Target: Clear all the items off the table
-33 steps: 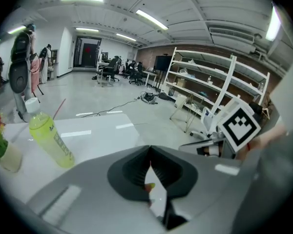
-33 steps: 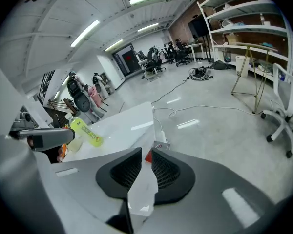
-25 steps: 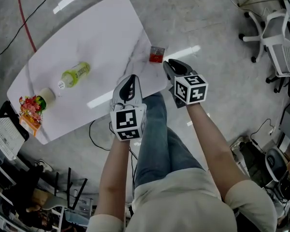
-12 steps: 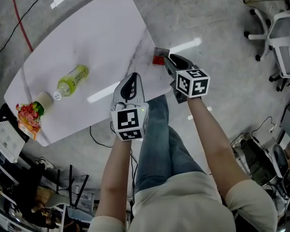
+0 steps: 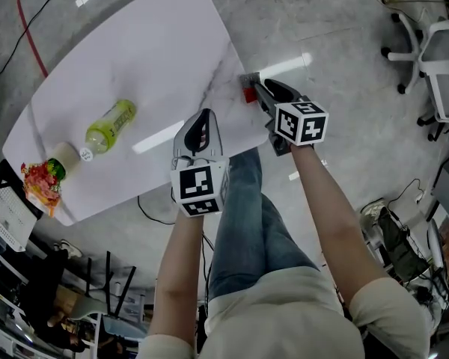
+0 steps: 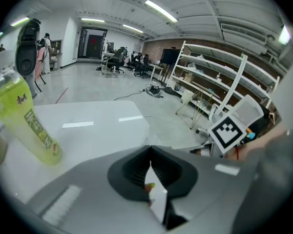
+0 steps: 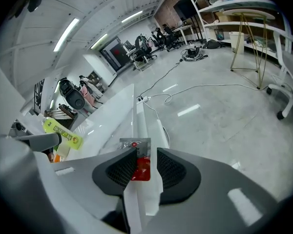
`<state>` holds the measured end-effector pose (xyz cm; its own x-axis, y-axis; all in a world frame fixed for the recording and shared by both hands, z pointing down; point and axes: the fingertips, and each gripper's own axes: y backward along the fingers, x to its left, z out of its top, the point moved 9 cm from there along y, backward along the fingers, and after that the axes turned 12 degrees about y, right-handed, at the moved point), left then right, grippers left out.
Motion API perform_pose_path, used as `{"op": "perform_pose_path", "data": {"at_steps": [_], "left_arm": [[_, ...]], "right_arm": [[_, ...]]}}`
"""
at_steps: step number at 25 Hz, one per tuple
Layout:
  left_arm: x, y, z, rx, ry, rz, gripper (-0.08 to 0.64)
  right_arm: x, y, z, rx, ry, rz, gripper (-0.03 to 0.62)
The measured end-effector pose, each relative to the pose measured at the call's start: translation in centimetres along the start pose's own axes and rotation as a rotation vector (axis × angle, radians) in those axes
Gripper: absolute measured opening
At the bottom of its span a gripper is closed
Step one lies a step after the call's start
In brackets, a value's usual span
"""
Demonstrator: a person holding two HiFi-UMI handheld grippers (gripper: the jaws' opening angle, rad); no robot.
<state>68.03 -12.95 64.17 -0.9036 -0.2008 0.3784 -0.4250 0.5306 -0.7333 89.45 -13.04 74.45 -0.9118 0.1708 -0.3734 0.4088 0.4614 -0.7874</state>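
A small red sachet (image 5: 248, 92) with a silver top lies at the right edge of the white table (image 5: 157, 58). My right gripper (image 5: 263, 96) reaches over it. In the right gripper view the sachet (image 7: 139, 165) sits between the jaws, which have just been opening, and the pads do not press on it. My left gripper (image 5: 199, 132) hovers shut over the table's near edge with nothing in it. A green bottle (image 5: 108, 126) lies on its side at the left of the table, next to a pale cup (image 5: 63, 155) and a colourful snack packet (image 5: 40, 182).
The person's legs in jeans stand at the table's near edge. White office chairs (image 5: 441, 51) are on the floor at the right. A red cable (image 5: 26, 28) runs on the floor beyond the table, and clutter lines the lower left. The left gripper view shows the bottle (image 6: 24, 121) close by.
My right gripper has moved forward to the sachet, which now lies between its jaws instead of ahead of them. The left gripper has shifted only slightly and stays shut.
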Motion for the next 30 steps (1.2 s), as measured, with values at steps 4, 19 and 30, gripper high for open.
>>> {"op": "perform_pose_path", "data": {"at_steps": [4,19,30], "left_arm": [[0.2,0.1,-0.2,-0.002,0.000,-0.001,0.009],[1.0,0.9,-0.7,-0.003,0.019,0.017,0.009],[0.9,2.5,0.0,-0.026,0.007,0.018,0.011]], "right_arm": [[0.2,-0.3,0.0,-0.012,-0.039,0.023,0.127],[1.7,-0.3,0.5,0.020,0.132,0.042,0.047],[3.5,1.0,0.9,0.025,0.261,-0.049,0.000]]}}
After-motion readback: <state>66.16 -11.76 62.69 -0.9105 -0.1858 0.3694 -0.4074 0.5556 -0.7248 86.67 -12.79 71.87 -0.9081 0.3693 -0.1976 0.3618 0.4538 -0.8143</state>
